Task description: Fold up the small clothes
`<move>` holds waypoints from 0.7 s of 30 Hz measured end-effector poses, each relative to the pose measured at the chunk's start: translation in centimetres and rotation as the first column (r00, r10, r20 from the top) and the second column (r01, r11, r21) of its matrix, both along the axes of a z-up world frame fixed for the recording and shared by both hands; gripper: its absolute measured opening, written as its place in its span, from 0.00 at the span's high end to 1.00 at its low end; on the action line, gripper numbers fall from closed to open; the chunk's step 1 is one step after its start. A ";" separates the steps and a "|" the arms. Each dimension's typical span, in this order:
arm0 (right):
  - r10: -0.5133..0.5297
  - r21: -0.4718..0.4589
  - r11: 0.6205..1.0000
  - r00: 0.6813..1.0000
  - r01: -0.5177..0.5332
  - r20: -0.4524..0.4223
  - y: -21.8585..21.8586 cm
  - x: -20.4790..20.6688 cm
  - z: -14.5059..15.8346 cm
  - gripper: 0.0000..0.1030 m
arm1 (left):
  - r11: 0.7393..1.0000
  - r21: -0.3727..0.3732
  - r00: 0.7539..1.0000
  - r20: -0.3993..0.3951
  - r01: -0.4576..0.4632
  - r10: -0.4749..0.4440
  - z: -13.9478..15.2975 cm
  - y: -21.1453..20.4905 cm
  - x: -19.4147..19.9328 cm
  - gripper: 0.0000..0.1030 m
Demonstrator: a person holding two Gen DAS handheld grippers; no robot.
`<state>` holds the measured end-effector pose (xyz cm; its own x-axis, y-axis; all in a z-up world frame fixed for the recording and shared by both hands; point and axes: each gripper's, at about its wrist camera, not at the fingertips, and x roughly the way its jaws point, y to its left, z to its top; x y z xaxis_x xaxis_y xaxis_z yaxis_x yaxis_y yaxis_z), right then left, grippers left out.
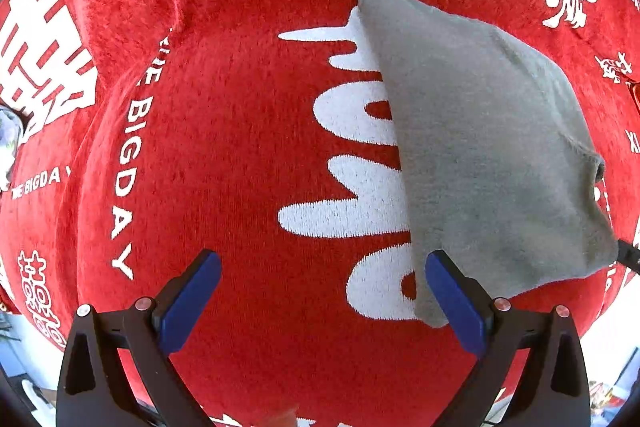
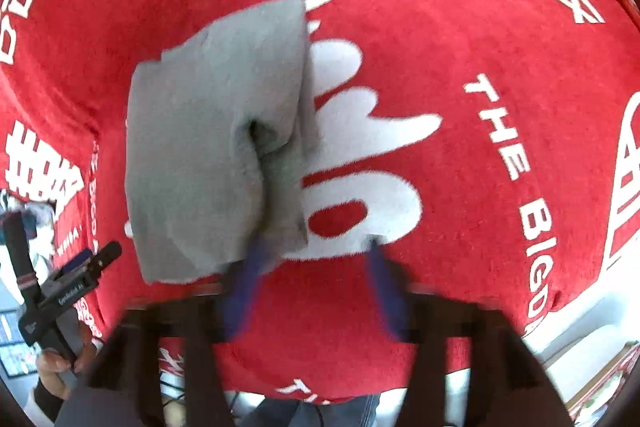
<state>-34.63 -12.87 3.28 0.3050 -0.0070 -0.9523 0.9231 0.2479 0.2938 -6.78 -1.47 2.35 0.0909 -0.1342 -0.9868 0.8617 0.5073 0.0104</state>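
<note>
A folded grey garment (image 1: pixel 480 147) lies on a red cloth (image 1: pixel 220 107) printed with white letters. My left gripper (image 1: pixel 322 259) points down over the cloth, open, with only red cloth between its blue pads. The garment's near edge runs just beside its right finger (image 1: pixel 456 303). In the right wrist view the grey garment (image 2: pixel 208 147) shows a thick fold with a dark pocket in its middle. My right gripper (image 2: pixel 316 245) is blurred and open, its jaws apart. The garment's lower corner sits at its left pad (image 2: pixel 248 283), and nothing is pinched.
The red cloth (image 2: pixel 480 27) covers the whole work surface and falls off at the near edge. At the lower left of the right wrist view a hand (image 2: pixel 60 367) holds the left gripper (image 2: pixel 80 267). Pale floor and clutter show past the cloth's edges.
</note>
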 end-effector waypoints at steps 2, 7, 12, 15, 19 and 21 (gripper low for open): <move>-0.011 -0.007 1.000 1.000 0.012 0.014 -0.3 -0.1 0.2 0.33 | 1.000 -0.001 1.000 0.003 -0.003 0.003 0.0 -0.1 0.3 0.00; 0.017 0.003 1.000 0.999 -0.017 0.041 -1.8 0.8 0.0 0.33 | 1.000 0.003 1.000 -0.019 -0.018 0.018 -0.6 -0.9 0.6 0.01; 0.040 0.035 0.998 0.993 -0.044 0.108 -6.1 3.1 -1.5 0.33 | 0.997 0.000 0.997 0.000 -0.072 0.072 -0.4 -2.5 1.9 0.01; 0.017 0.073 0.997 0.990 -0.028 0.143 -9.1 4.1 -3.1 0.33 | 0.994 0.009 0.994 -0.002 -0.109 0.109 -0.6 -3.9 3.0 0.01; -0.008 0.173 0.985 0.987 -0.021 0.163 -12.4 5.6 -6.0 0.92 | 0.989 0.032 0.989 -0.003 -0.148 0.148 -1.3 -6.2 3.5 0.01; 0.046 0.145 0.987 0.984 -0.071 0.171 -13.1 6.5 -5.6 0.92 | 0.988 0.036 0.989 0.003 -0.151 0.151 -1.5 -7.1 3.4 0.01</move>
